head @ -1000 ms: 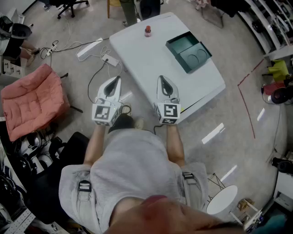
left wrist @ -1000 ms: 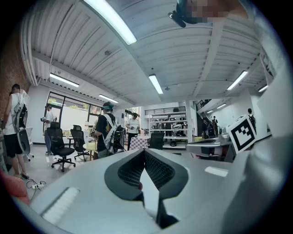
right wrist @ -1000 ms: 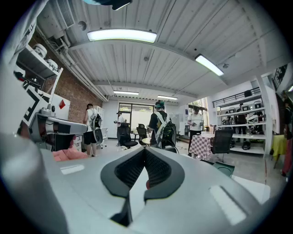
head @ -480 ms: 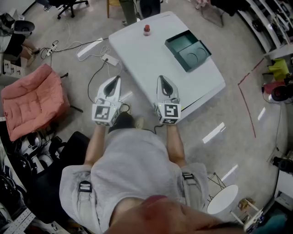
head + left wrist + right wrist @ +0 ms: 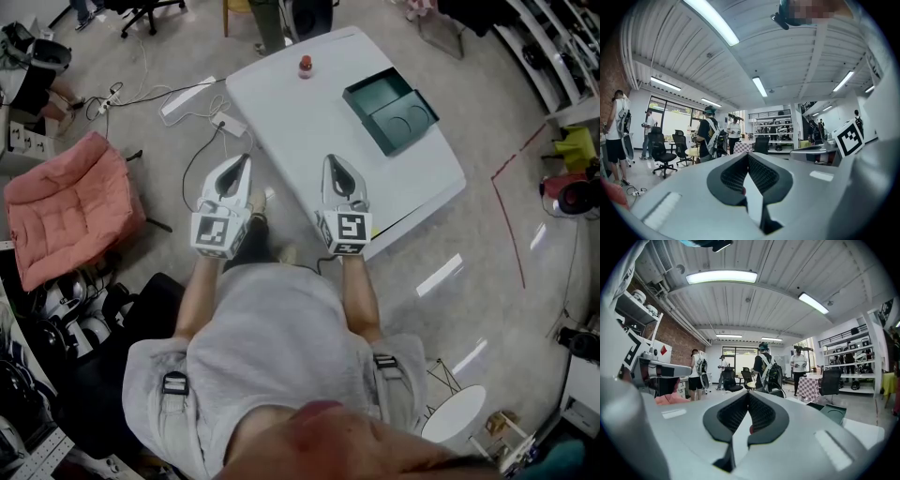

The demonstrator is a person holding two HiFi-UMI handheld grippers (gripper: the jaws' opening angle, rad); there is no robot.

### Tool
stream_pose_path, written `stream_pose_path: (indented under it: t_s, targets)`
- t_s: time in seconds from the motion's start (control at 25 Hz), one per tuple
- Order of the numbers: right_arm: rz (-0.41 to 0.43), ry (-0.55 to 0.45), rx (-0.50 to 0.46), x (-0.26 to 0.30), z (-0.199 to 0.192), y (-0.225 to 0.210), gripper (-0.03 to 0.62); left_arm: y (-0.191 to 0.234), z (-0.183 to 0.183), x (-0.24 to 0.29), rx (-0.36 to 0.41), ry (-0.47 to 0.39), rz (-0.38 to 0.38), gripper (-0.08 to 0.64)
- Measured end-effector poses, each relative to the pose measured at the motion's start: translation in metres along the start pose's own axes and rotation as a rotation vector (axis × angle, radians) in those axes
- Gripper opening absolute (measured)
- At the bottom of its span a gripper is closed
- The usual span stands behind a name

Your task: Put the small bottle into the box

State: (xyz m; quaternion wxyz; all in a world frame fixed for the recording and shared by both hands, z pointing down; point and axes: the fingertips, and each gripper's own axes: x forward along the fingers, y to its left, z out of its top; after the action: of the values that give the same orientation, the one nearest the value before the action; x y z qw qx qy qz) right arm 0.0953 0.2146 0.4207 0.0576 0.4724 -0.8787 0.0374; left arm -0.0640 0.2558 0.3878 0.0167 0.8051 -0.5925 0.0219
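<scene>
Ready pose — reach not begun.
I hold left gripper (image 5: pixel 243 162) and right gripper (image 5: pixel 334 162) closed (both empty), side by side; small bottle (image 5: pixel 305 66) far ahead, box (image 5: pixel 391 110) ahead-right.

The desk (image 5: pixel 281 112) is shown in pale grey-white. The box (image 5: pixel 391 110) is rendered in dark teal-green, inside and out. The small bottle (image 5: pixel 305 66) is seen as red. The left gripper (image 5: pixel 244 161) and right gripper (image 5: pixel 331 161) are cased in light grey, each marker cube being patterned in black squares on white. The fingers (image 5: pixel 732 176) are lined in black with a fine ribbed grid. The cushion (image 5: pixel 66 206) is coloured salmon pink. The floor (image 5: pixel 506 309) is glossy grey, crossed by a thin red line (image 5: pixel 506 225). A tablecloth (image 5: pixel 809 387) is checked in pink and white; the brick wall (image 5: pixel 679 336) is red-brown.
</scene>
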Motion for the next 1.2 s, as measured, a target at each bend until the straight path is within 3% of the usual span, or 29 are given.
stream_pose_path:
  t_s: [0.48,0.76,1.2]
  targets:
    - [-0.024,0.037,0.003,0.096,0.007,-0.016,0.003,0.065,-0.003,0.077,-0.026,0.036,-0.032,0.012]
    - [-0.079,0.055,0.010,0.158,0.014,-0.019,0.003,0.122,-0.001,0.125,-0.019,0.052,-0.071,0.012]
    - [-0.227,0.071,0.017,0.224,0.022,-0.043,0.003,0.169,-0.003,0.207,-0.021,0.056,-0.224,0.012]
